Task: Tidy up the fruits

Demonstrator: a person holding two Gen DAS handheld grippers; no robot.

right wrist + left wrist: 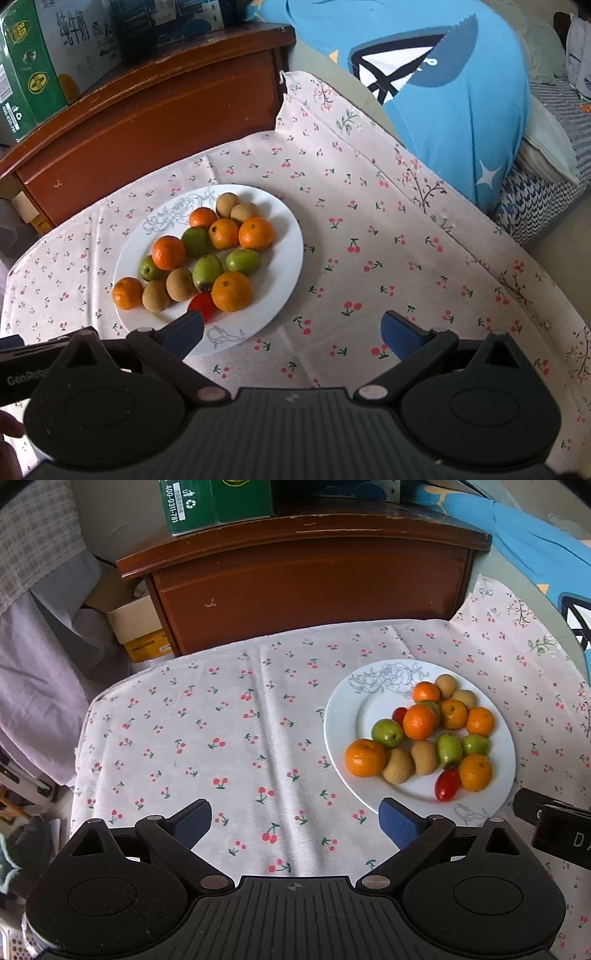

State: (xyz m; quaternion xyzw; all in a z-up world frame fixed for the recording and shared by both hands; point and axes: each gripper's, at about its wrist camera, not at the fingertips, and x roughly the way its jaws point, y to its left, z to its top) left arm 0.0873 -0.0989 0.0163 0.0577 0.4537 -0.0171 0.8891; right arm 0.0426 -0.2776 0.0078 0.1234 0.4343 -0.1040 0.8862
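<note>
Desk covered by a pale cloth (236, 738) printed with small red cherries, creased in long folds. White plate (343, 716) with a grey line-drawn flower sits toward the right half of the desk, nearer the far edge than the near one. On it, piled together: oranges (418, 722), green fruits (386, 732), brown round fruits (424, 757) and red cherry tomatoes (447, 785).

Left tool (295, 821) hovers over bare cloth left of the plate, blue pads spread wide, holding nothing. Right tool (291, 330) likewise wide apart and empty; its left finger (184, 330) overlaps the plate's near rim just by a tomato.

Beyond the far edge: a dark wooden cabinet (310, 587) carrying a green carton (214, 502). Blue cushion (454, 85) at the right, grey fabric (40, 657) at the left.
</note>
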